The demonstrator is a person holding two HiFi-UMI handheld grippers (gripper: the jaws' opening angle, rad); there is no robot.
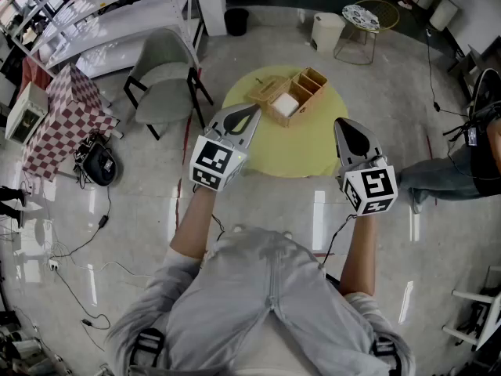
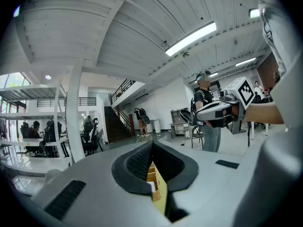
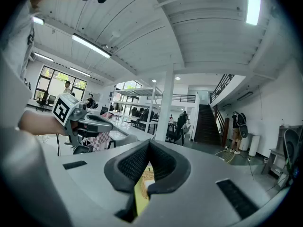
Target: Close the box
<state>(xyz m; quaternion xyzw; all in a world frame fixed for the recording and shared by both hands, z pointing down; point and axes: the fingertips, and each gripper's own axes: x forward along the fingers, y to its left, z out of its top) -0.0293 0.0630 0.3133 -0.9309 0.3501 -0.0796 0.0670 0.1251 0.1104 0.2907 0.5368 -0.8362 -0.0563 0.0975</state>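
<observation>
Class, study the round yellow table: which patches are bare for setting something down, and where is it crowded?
Bare: the near half of the yellow table, between the wooden box and the near rim, plus a strip right of the box. Crowded: the far side, taken by the box and its open lid.

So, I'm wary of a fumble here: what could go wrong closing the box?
1. The box sits near the far edge of the yellow table; a hard push on its lid may slide it off.
2. The left claw and right claw are both shut, so they can only nudge, and may slip.
</observation>
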